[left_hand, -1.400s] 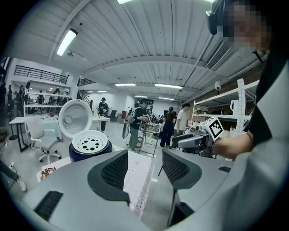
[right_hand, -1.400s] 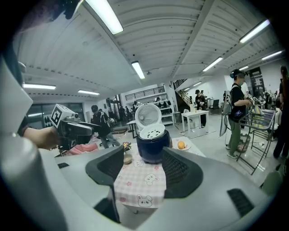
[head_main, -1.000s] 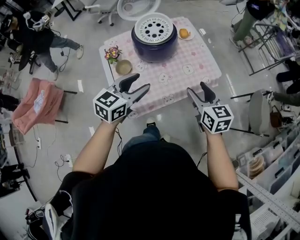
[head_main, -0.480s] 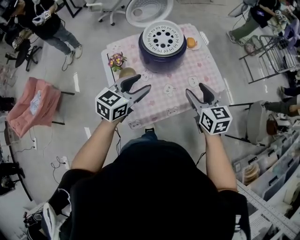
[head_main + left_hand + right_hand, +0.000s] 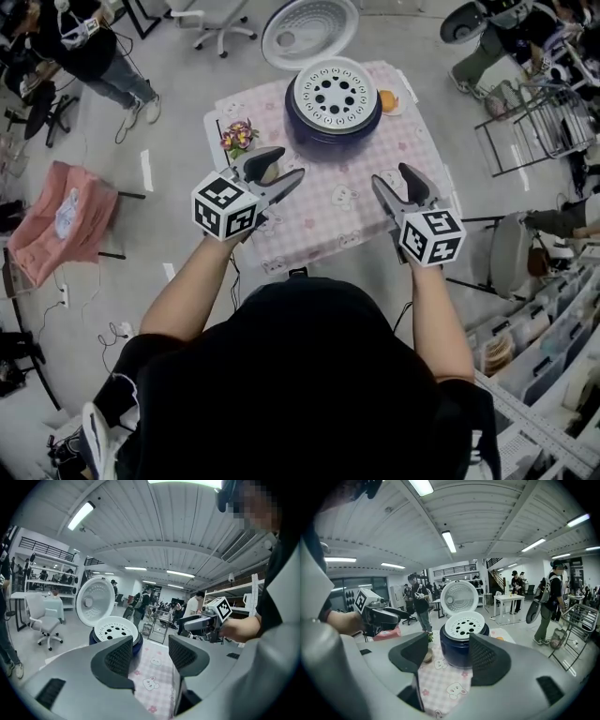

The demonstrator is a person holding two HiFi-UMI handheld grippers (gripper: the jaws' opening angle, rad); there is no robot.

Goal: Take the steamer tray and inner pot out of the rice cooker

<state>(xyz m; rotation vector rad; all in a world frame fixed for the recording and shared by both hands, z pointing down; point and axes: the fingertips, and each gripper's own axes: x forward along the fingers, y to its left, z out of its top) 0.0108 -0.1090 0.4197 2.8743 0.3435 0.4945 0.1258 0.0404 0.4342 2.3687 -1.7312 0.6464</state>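
A dark blue rice cooker (image 5: pixel 330 120) stands at the far side of a pink checked table (image 5: pixel 319 211), its round lid (image 5: pixel 309 31) tipped open behind it. The white steamer tray (image 5: pixel 335 94) with round holes sits in its top; the inner pot under it is hidden. My left gripper (image 5: pixel 281 167) hovers open over the table's near left part, short of the cooker. To the right, my right gripper (image 5: pixel 394 178) is open too, nothing between its jaws. The right gripper view has the tray (image 5: pixel 464 624) and cooker (image 5: pixel 458 649) straight ahead; in the left gripper view the tray (image 5: pixel 116 629) is left of centre.
A small flower pot (image 5: pixel 239 138) stands on the table's left side, and an orange on a saucer (image 5: pixel 388 99) sits right of the cooker. A chair draped in pink cloth (image 5: pixel 64 217) is at the left, a metal rack (image 5: pixel 530 122) at the right. People stand around.
Both grippers have moved forward from short of the table to above its near part. The table and cooker look closer. Both stay open.
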